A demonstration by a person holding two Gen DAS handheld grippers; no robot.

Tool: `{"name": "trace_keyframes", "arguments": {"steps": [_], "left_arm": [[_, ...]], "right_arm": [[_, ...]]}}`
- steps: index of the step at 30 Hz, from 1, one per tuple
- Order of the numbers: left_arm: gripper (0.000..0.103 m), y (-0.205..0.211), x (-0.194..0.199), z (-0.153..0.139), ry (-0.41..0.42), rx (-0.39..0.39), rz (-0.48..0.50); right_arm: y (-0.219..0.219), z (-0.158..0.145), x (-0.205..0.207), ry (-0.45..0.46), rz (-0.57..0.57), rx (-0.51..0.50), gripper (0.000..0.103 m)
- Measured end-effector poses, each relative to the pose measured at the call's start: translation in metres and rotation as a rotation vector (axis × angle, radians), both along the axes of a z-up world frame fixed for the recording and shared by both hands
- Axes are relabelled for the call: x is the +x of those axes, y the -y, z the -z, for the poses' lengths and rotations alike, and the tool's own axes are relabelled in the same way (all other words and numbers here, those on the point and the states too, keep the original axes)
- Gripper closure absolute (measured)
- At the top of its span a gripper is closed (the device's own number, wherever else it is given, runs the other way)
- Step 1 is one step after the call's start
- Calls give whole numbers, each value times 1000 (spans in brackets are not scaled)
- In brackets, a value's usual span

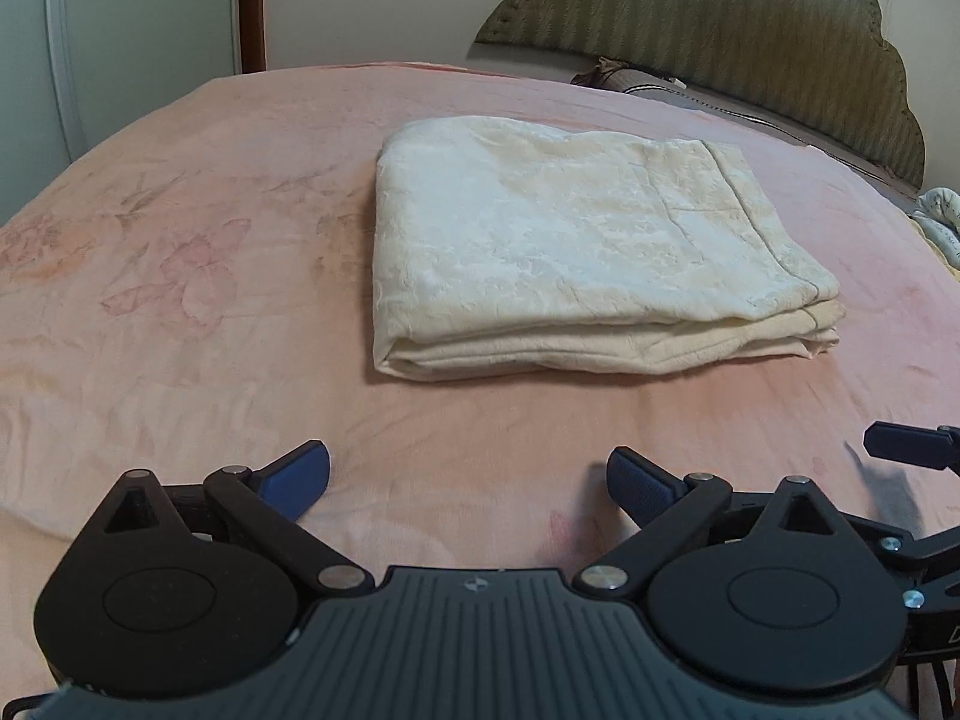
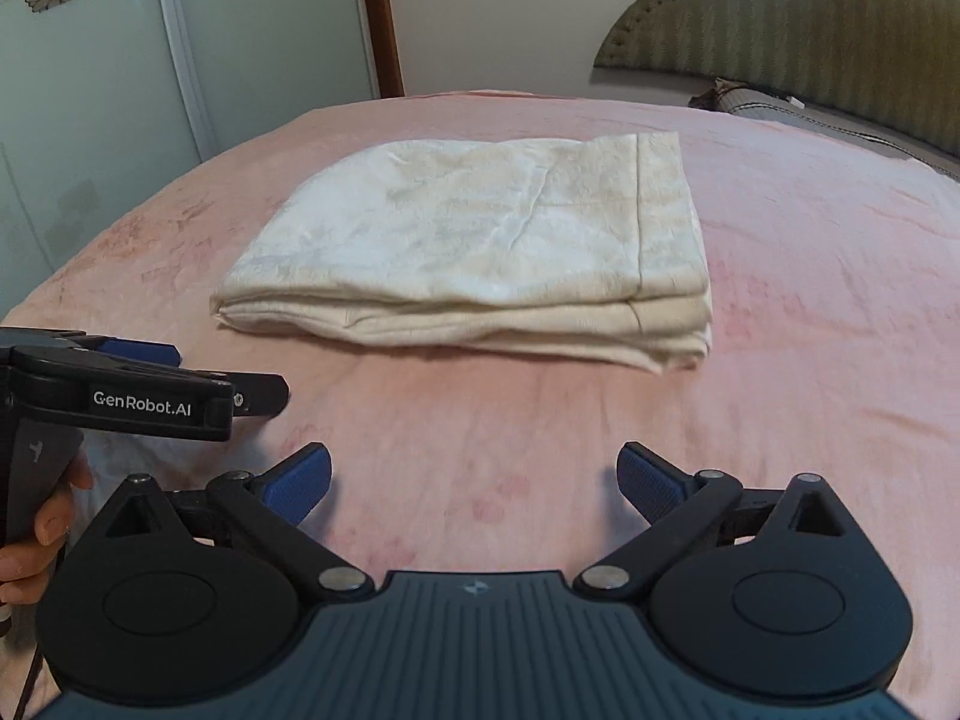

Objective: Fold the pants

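The cream pants lie folded into a thick rectangular stack on the pink bedspread. They also show in the right wrist view. My left gripper is open and empty, held above the bedspread a short way in front of the stack. My right gripper is open and empty too, in front of the stack's near edge. The left gripper's body shows at the left of the right wrist view, held in a hand. A part of the right gripper shows at the right edge of the left wrist view.
A padded green headboard stands at the far right with pillows below it. A frosted glass wardrobe door and a brown door frame stand beyond the bed's far left. A patterned cloth lies at the right edge.
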State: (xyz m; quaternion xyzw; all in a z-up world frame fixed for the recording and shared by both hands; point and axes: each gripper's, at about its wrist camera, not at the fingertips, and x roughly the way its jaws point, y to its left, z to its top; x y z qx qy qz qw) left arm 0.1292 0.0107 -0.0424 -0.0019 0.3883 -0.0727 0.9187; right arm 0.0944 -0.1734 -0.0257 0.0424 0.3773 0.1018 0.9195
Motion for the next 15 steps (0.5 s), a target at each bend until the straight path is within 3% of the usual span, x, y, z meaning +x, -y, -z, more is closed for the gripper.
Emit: {"name": "trace_keyframes", "arguments": {"steps": [7, 15], "left_arm": [[2, -2, -14, -1, 20, 21, -16], [1, 1, -21, 5, 56, 69, -24]], "right_arm": [[-5, -1, -20, 13, 20, 28, 1], [-21, 2, -26, 19, 23, -38, 1]]}}
